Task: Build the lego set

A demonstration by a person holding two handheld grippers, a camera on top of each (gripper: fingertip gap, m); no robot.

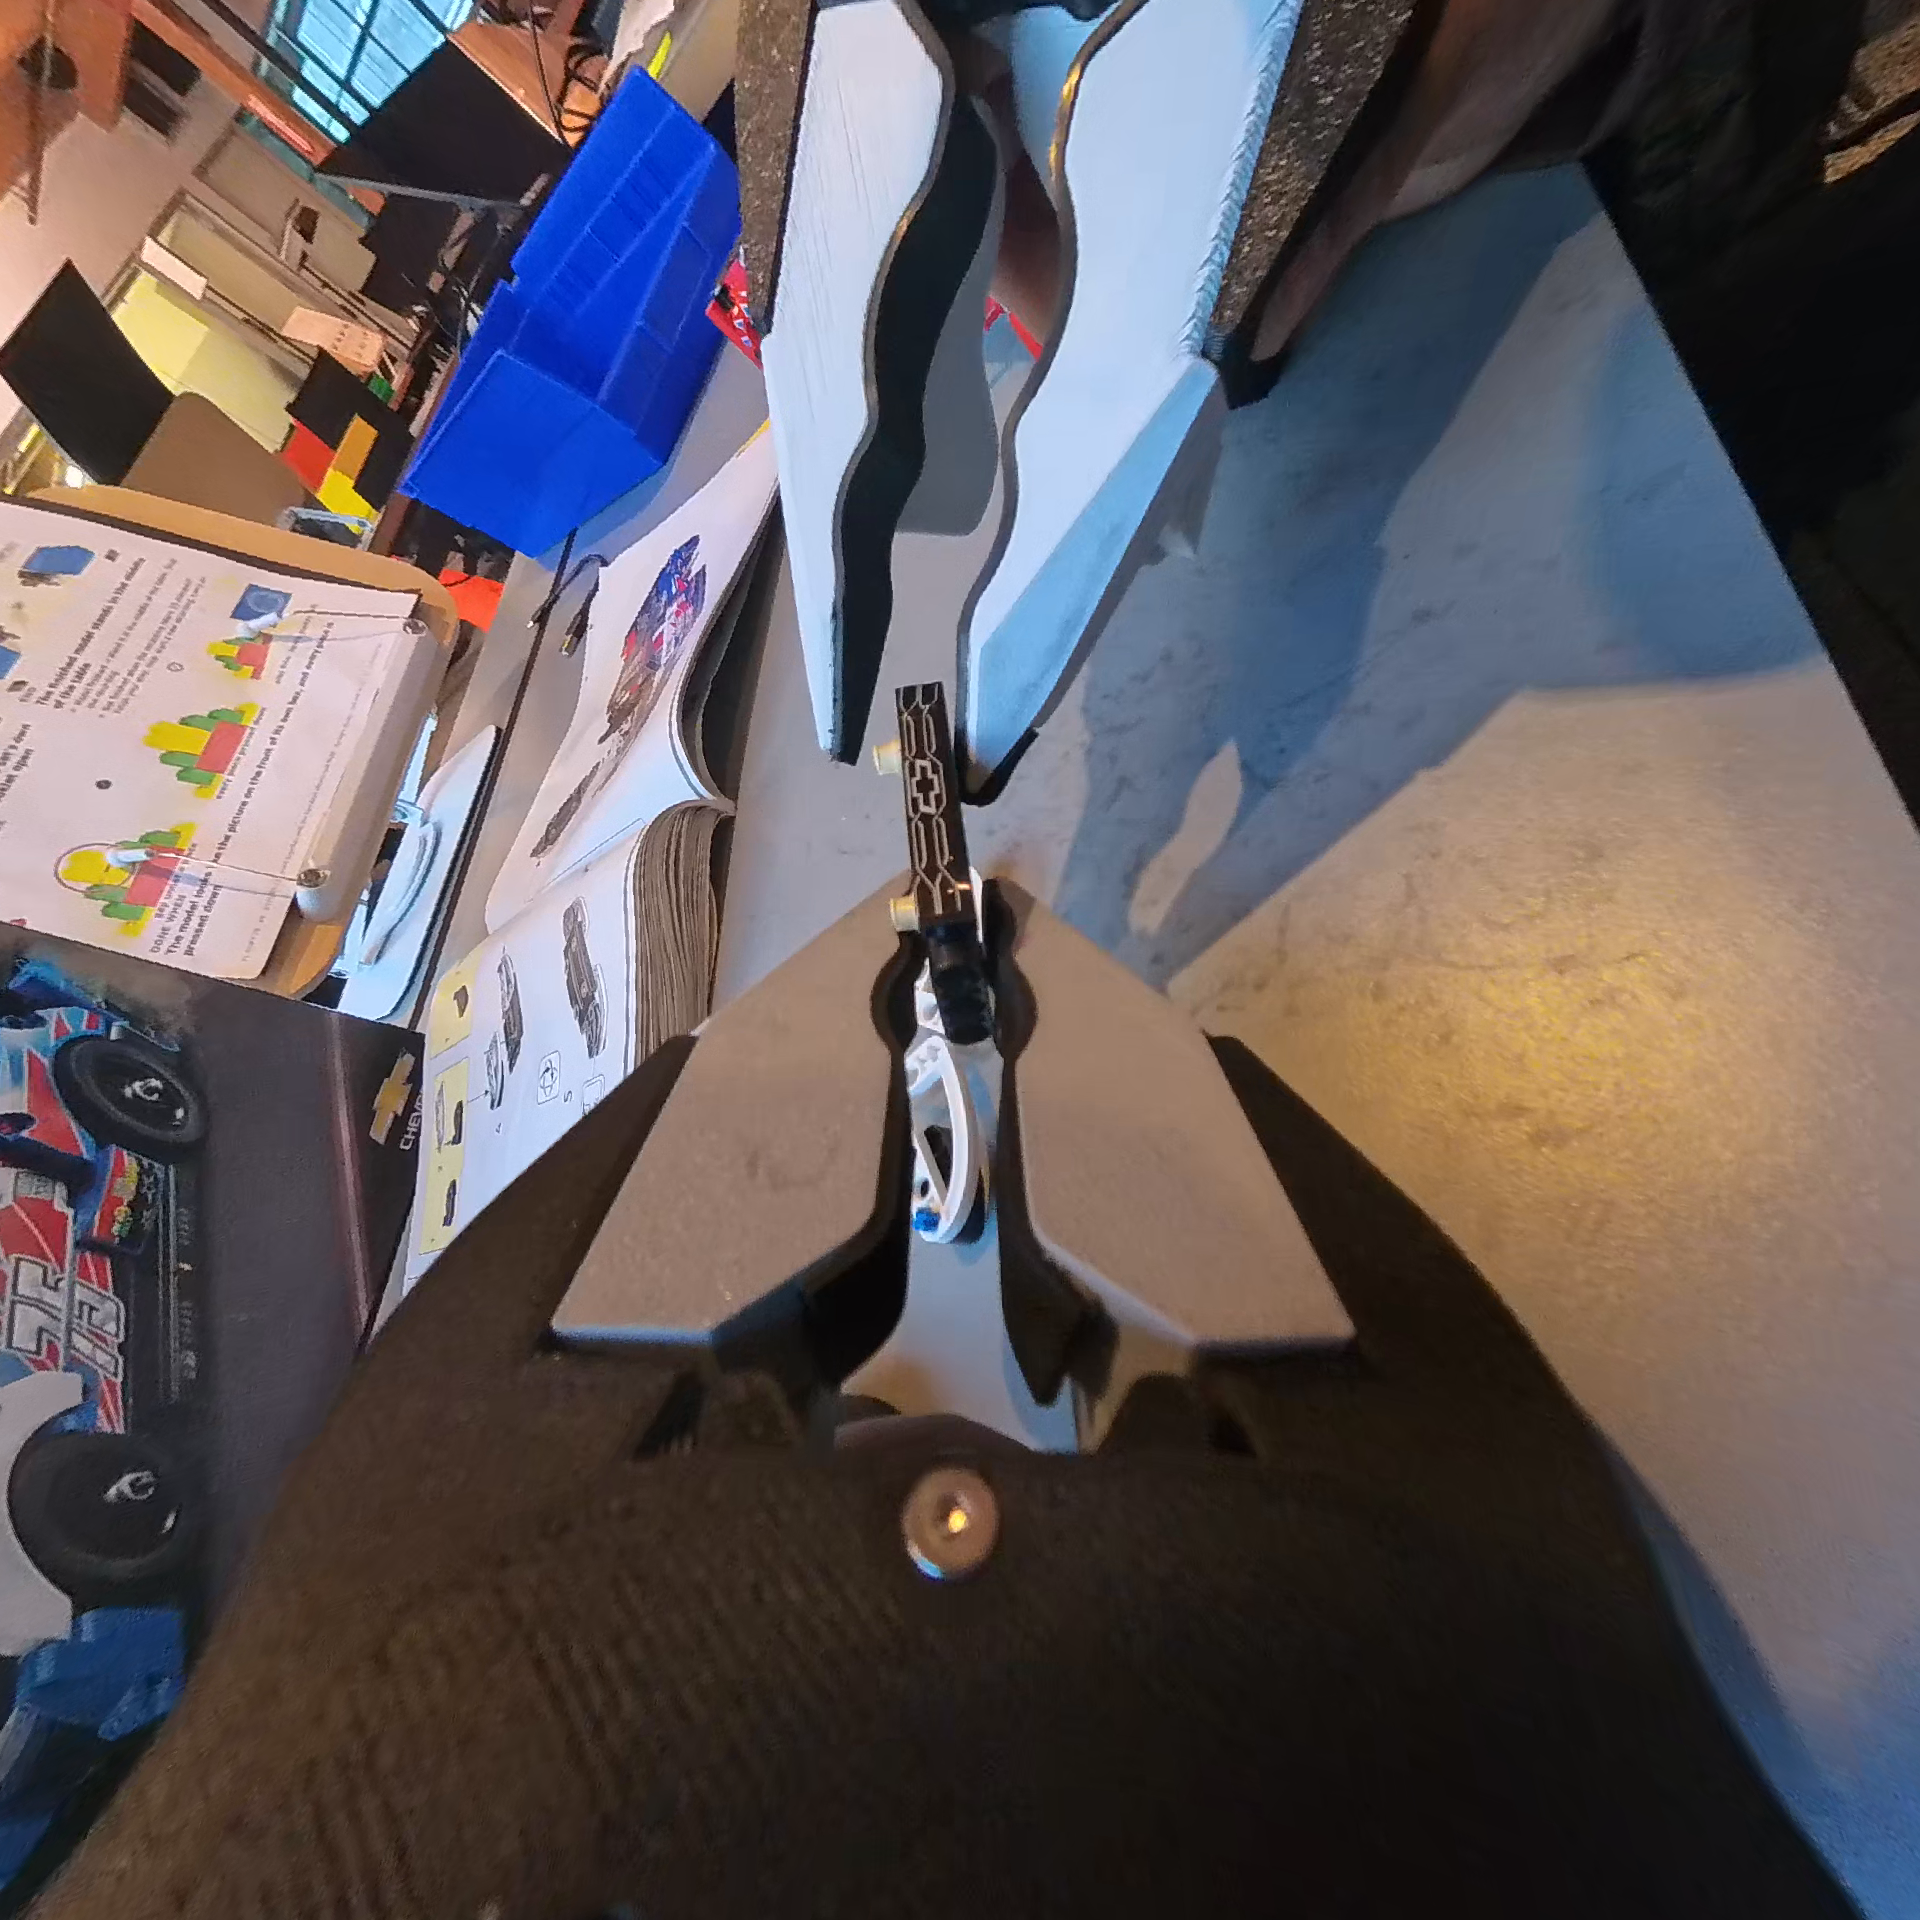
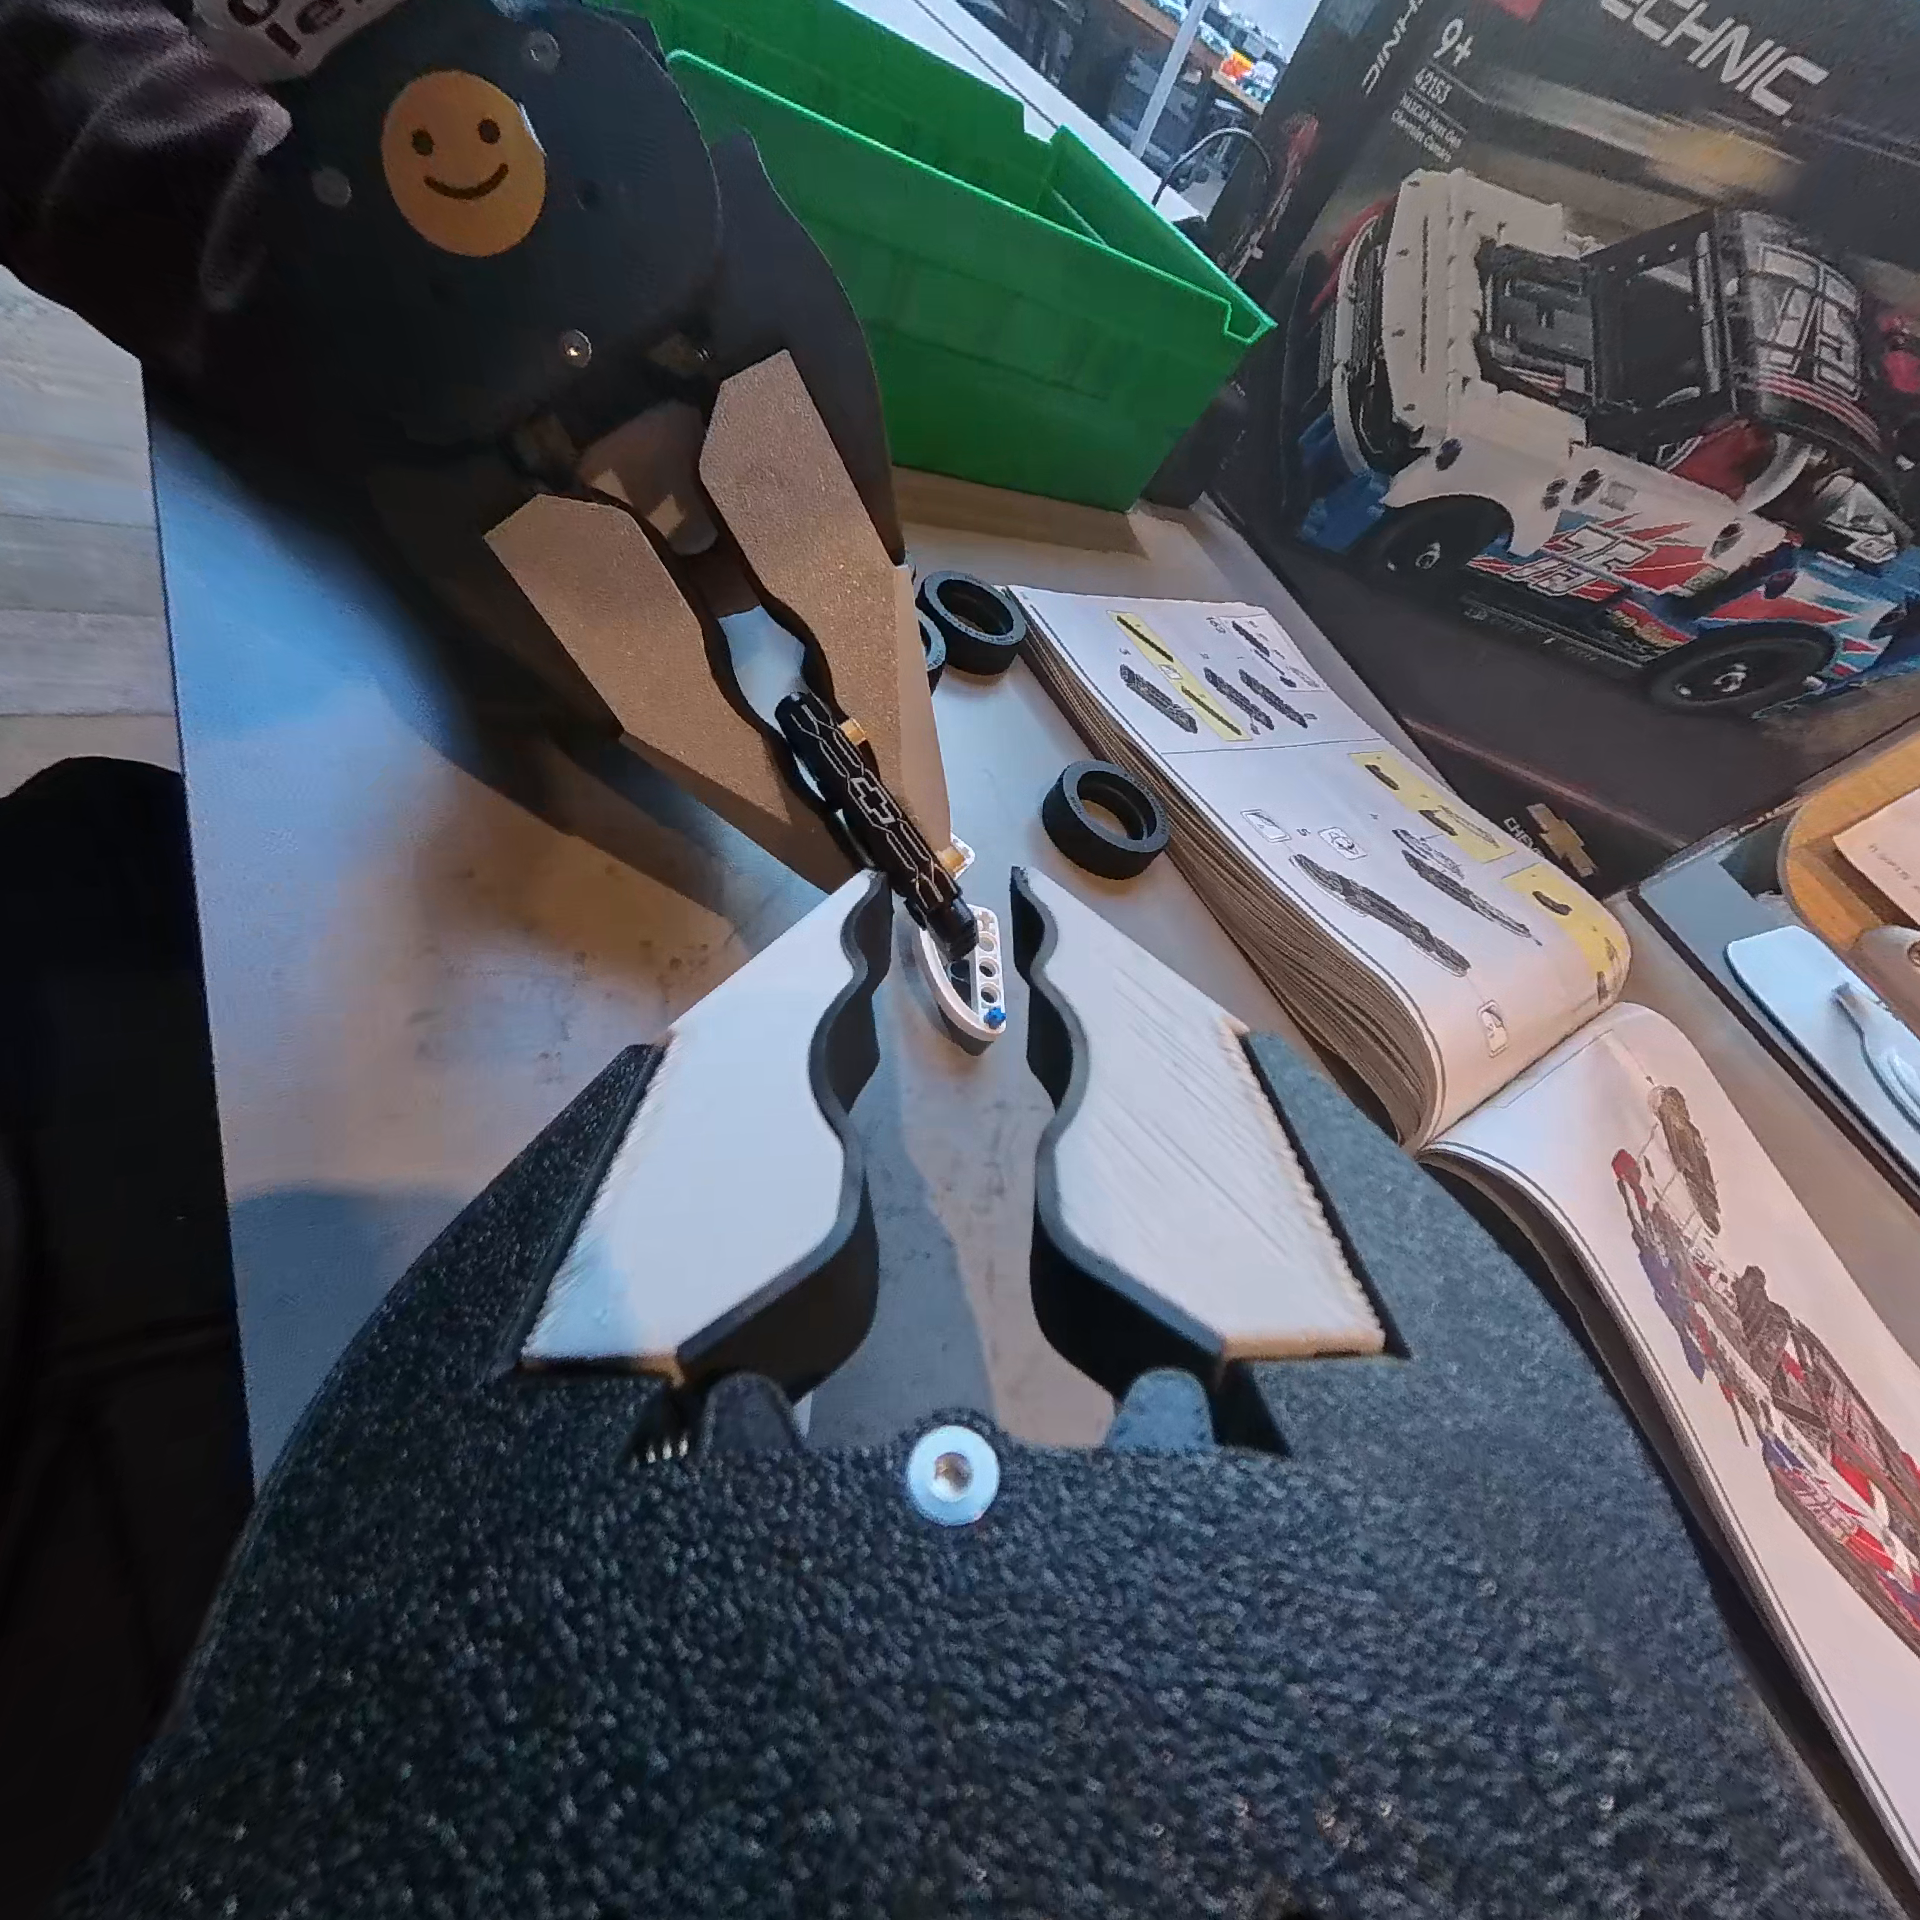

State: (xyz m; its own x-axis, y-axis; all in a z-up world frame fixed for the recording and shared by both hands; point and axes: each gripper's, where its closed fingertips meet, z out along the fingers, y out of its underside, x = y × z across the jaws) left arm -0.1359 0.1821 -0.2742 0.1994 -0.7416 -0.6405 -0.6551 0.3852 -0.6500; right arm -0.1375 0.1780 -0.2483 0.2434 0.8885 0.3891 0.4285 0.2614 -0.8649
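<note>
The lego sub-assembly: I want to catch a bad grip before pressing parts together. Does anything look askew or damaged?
Nothing looks damaged. The left gripper is shut on the black patterned beam, with its white curved piece attached. The right gripper is open around that end. Two loose black tires lie beside the open instruction booklet.

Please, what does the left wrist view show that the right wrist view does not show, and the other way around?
Only the left wrist view: blue bins and a sheet with coloured brick pictures. Only the right wrist view: green bins, black tyres and the smiley sticker on the left gripper. Both: the left gripper closed on the Lego assembly, the open right gripper, the open instruction booklet and the set's box.
</note>
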